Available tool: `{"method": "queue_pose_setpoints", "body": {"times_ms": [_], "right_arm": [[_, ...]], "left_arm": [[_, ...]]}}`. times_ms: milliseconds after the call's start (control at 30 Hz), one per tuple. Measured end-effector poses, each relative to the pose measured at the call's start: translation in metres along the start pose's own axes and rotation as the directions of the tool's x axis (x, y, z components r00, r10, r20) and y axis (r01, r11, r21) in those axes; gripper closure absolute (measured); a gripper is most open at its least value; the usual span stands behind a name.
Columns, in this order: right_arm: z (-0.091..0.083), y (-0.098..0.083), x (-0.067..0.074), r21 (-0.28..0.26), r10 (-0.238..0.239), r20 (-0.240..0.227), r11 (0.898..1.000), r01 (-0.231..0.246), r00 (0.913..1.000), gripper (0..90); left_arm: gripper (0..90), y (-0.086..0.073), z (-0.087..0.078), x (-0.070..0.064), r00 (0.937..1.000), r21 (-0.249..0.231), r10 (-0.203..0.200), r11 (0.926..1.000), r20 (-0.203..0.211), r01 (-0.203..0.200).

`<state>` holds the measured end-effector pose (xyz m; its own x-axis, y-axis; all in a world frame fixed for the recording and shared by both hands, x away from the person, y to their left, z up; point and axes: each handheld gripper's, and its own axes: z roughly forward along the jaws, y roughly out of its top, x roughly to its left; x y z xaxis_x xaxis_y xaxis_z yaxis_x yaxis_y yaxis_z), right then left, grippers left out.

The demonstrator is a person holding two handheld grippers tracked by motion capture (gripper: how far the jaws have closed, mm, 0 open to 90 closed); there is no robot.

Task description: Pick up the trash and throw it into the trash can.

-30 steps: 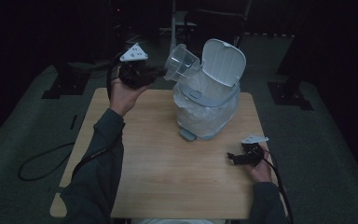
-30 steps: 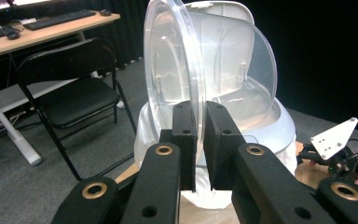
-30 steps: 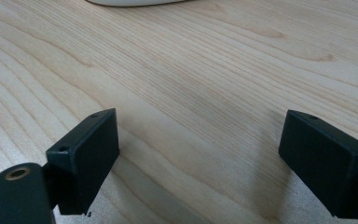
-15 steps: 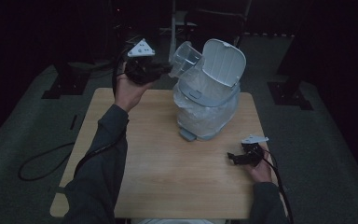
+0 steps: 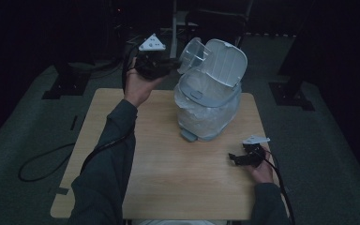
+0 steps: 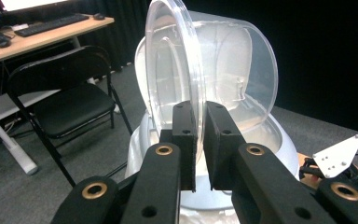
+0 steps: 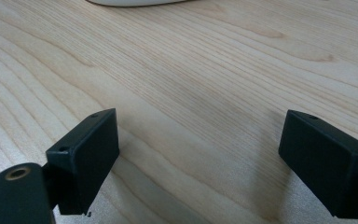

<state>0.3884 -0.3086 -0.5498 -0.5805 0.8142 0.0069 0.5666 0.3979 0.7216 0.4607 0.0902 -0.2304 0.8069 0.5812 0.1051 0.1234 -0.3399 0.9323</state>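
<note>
One clear plastic cup [image 5: 193, 55] sits in the upper middle of the high view, tipped on its side with its mouth toward the open bin, and the left gripper [image 5: 171, 65] is clamped on its rim. In the left gripper view the two black jaws stand almost together at the centre of the frame with the cup [image 6: 200, 70] wall pinched between them, the cup rising from them to the top edge. Just beyond the cup is one white trash bin [image 5: 206, 110], standing on the upper right part of the wooden table [image 5: 168, 173] with one plastic liner [image 5: 201, 119] showing around its body and its one lid [image 5: 225, 61] swung up and open. The bin [image 6: 270, 140] and its raised lid lie behind the cup in the left gripper view, with one black folding chair [image 6: 65, 102] at the left of that frame and a desk with one keyboard [image 6: 51, 23] in the upper left corner. The right gripper [image 5: 234, 158] rests at the lower right of the table in the high view; in the right gripper view its two jaws stand wide apart over bare wood, with nothing between them.
</note>
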Motion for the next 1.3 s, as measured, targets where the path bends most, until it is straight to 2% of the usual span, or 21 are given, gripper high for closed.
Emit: {"method": "queue_pose_setpoints", "body": {"times_ms": [567, 1033, 1067, 1133, 1300], "right_arm": [[0.000, 0.000, 0.000, 0.000, -0.001, -0.002, 1.000, 0.001, 1.0000, 11.3], [0.000, 0.000, 0.000, -0.001, -0.001, -0.002, 1.000, 0.001, 1.0000, 11.3], [0.000, 0.000, 0.000, -0.001, 0.000, -0.002, 1.000, 0.000, 1.0000, 11.3], [0.000, 0.000, 0.000, -0.001, -0.001, -0.002, 1.000, 0.001, 1.0000, 11.3], [0.000, 0.000, 0.000, -0.001, -0.004, -0.005, 1.000, 0.004, 1.0000, 11.3]], "left_arm": [[84.4, 0.007, 0.032, -0.009, 0.9998, 0.026, -0.009, 0.9996, 0.018, 0.009], [84.0, 0.011, 0.050, -0.007, 0.9990, 0.048, -0.031, 0.9984, 0.031, 0.029], [82.1, 0.011, 0.051, -0.006, 0.9979, 0.047, -0.045, 0.9980, 0.047, 0.042], [72.2, 0.011, 0.052, -0.004, 0.9973, 0.041, -0.055, 0.9978, 0.049, 0.053], [67.9, 0.011, 0.051, 0.001, 0.9964, 0.038, -0.074, 0.9967, 0.042, 0.072]]}}
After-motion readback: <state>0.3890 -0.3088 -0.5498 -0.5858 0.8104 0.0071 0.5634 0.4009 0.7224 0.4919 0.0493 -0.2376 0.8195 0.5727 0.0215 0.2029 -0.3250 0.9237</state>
